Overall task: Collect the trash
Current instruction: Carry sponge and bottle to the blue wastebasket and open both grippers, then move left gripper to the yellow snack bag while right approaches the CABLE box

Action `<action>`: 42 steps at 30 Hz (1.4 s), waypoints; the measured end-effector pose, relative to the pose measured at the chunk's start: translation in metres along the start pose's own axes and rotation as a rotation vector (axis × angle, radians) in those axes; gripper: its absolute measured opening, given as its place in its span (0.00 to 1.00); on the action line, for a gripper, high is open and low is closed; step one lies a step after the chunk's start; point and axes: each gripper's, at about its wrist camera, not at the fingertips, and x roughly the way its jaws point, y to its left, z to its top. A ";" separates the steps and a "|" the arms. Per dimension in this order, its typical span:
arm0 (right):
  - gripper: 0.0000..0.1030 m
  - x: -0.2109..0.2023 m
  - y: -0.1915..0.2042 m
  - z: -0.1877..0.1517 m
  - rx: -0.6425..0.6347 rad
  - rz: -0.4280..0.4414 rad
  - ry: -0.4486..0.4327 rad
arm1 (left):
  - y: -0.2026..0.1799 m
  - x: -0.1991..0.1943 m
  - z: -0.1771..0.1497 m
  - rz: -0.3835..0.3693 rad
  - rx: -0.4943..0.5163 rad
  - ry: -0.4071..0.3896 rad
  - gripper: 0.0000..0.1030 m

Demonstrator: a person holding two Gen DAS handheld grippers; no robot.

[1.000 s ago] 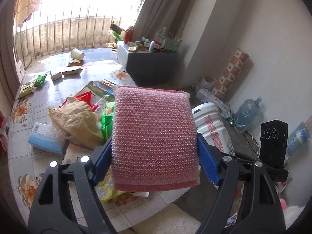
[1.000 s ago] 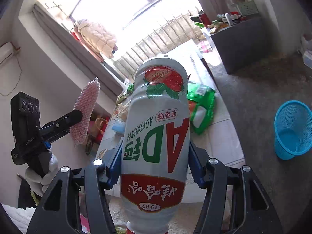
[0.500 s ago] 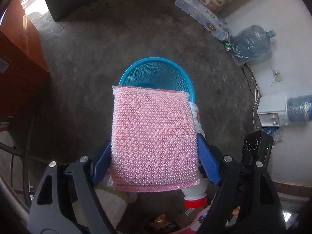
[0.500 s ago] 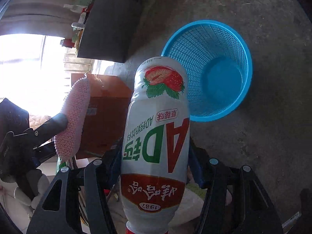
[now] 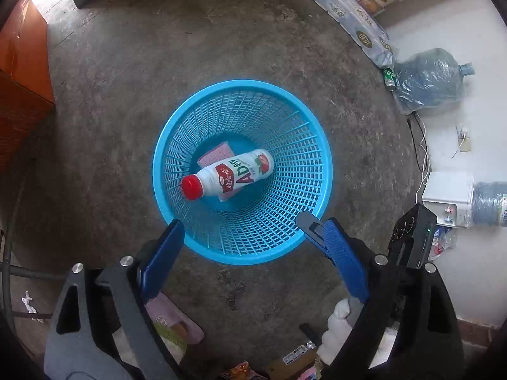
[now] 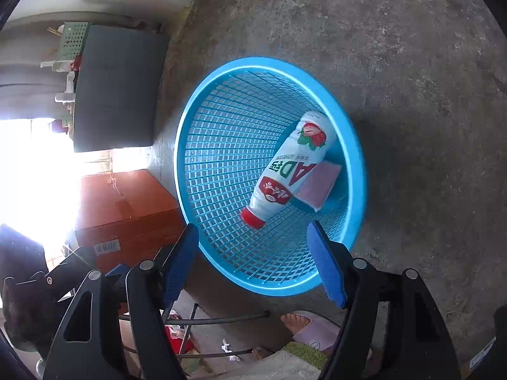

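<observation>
A blue mesh waste basket (image 5: pixel 317 145) stands on the concrete floor; it also shows in the right wrist view (image 6: pixel 202 164). Inside lie a white AD milk bottle with a red cap (image 5: pixel 234 174) (image 6: pixel 285 174) and, under it, a pink scrub sponge (image 5: pixel 214 155) (image 6: pixel 318 183). My left gripper (image 5: pixel 242 226) is open and empty, held above the basket's near rim. My right gripper (image 6: pixel 252 231) is open and empty, also above the near rim.
An orange-brown cabinet (image 5: pixel 22 72) (image 6: pixel 126 209) stands to the left. Water jugs (image 5: pixel 427 79), a roll pack (image 5: pixel 348 19) and a white box (image 5: pixel 446 196) line the right wall. A slippered foot (image 6: pixel 313 329) and a metal stool frame (image 6: pixel 202 319) are near me.
Both grippers opened. The sponge and the bottle dropped from them into the blue basket. Both grippers now sit closer over the basket.
</observation>
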 end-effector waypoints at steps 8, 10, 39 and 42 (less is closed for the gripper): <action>0.67 -0.047 0.000 -0.036 -0.056 0.013 -0.066 | -0.021 -0.076 -0.034 -0.042 0.089 -0.123 0.83; 0.67 -0.072 0.010 -0.051 -0.106 0.032 -0.100 | -0.027 -0.115 -0.054 -0.046 0.133 -0.188 0.83; 0.74 -0.124 0.276 -0.413 -1.083 0.315 0.183 | 0.284 -0.338 -0.499 -0.085 -0.454 -0.785 0.83; 0.74 -0.102 0.293 -0.424 -1.097 0.301 0.186 | 0.293 -0.313 -0.488 -0.091 -0.470 -0.754 0.75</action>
